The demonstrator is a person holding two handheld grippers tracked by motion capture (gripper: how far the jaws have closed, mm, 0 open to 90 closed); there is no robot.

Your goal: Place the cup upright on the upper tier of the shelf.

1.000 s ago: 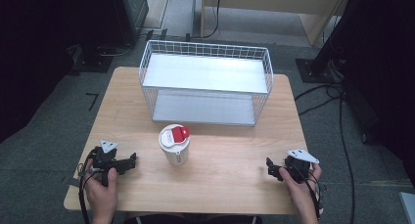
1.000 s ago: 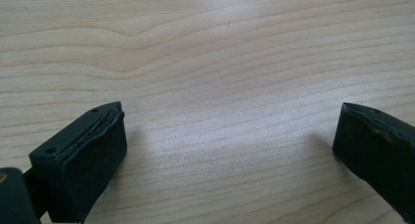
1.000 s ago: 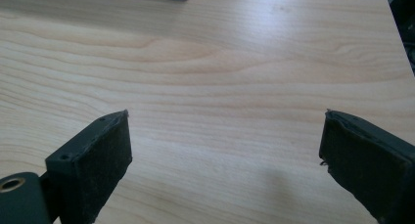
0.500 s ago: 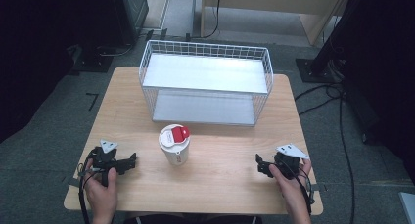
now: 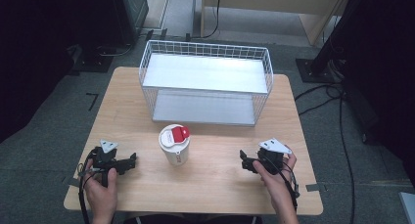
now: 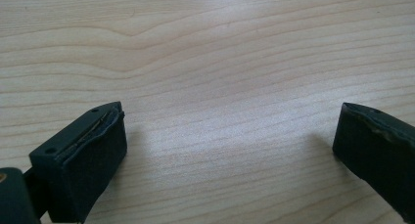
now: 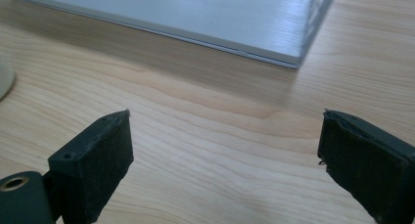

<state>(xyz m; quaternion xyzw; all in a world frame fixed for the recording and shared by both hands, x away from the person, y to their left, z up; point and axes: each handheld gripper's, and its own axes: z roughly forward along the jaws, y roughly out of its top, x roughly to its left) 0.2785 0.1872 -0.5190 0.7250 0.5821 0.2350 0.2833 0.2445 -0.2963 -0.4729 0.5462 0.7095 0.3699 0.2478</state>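
Both grippers (image 5: 131,161) (image 5: 243,161) flanking cup (image 5: 174,145), apart.

**Both grippers low, jaws spread wide**

Left gripper (image 5: 131,161) gripped in the left hand (image 5: 101,184), jaws wide apart, pointing right. Right gripper (image 5: 244,161) gripped in the right hand (image 5: 274,177), jaws likewise wide apart, pointing left. Forearms entering from the bottom edge.

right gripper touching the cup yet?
Apart. In the high view, bare tabletop separates the right gripper from the cup. In the right gripper view, the open fingers frame only wood.
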